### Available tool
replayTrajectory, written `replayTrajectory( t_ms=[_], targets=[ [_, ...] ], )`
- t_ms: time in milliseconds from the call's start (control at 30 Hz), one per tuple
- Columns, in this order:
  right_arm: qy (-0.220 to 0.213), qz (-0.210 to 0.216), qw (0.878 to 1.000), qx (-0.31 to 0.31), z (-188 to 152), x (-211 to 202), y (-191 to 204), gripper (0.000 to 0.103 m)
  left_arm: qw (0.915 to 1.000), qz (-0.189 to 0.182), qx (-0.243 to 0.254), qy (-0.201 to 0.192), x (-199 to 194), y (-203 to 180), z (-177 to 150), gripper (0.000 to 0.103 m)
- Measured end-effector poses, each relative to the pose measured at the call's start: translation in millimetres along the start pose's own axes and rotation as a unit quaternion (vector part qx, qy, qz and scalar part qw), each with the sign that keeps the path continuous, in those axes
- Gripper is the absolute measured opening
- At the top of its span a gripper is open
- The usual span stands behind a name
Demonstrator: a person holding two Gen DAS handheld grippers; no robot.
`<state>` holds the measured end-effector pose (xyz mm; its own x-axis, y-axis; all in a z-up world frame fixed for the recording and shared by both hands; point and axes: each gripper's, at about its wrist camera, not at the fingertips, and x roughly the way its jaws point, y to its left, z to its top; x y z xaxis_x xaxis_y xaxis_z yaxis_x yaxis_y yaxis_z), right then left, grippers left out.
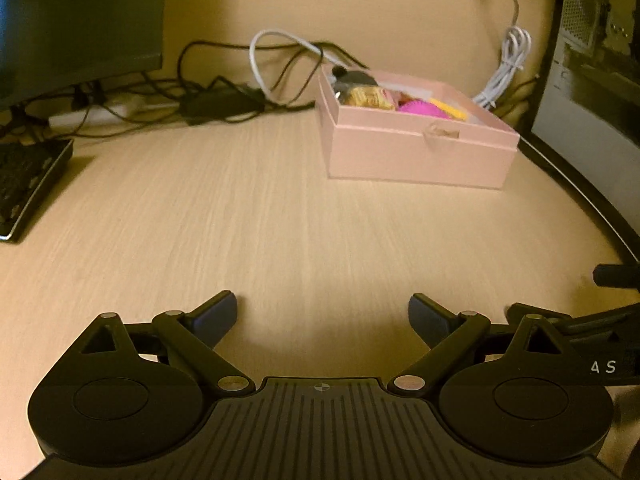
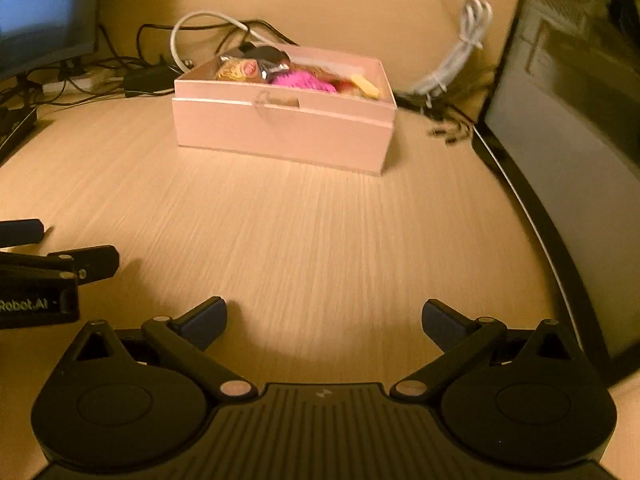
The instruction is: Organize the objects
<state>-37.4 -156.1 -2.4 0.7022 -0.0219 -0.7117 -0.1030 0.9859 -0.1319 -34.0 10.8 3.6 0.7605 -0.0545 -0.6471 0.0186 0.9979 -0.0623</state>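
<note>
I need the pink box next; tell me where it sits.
The pink box sits far across the desk, upper right in the left wrist view, cables to its left and a white cord bundle behind.

A pale pink rectangular cardboard box point(image 2: 280, 136) sits open-topped on the light wood-grain desk point(image 2: 320, 240), toward its far right corner. Inside lie a bright pink spiky ball point(image 2: 306, 80), a yellow flat piece point(image 2: 366, 86) and a crinkly golden wrapper point(image 2: 238, 70).
</note>
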Motion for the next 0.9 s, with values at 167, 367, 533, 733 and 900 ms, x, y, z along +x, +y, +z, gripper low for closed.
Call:
replayTrajectory(
  t_ms=[167,367,533,733,900],
  targets=[
    [0.003,0.034,0.997,0.069,0.8,12.8,-21.4,0.103,0.9988,0.045,0.014,-0.013,12.4,-13.6,0.6,0.098],
    [-0.053,0.033,0.996,0.065,-7.2,17.7,-23.3,0.103,0.9988,0.047,0.010,-0.012,19.7,-16.1,6.6,0.099],
    [-0.052,0.032,0.996,0.066,-2.5,22.9,-24.1,0.103,0.9988,0.046,0.010,-0.011,20.0,-16.2,6.9,0.099],
    [-0.052,0.032,0.996,0.066,-1.6,24.7,-24.4,0.103,0.9988,0.046,0.010,-0.011,19.7,-16.2,7.1,0.099],
    [-0.052,0.032,0.996,0.066,-1.6,24.7,-24.0,0.103,0.9988,0.046,0.010,-0.011,19.7,-16.3,7.1,0.099]
  ],
)
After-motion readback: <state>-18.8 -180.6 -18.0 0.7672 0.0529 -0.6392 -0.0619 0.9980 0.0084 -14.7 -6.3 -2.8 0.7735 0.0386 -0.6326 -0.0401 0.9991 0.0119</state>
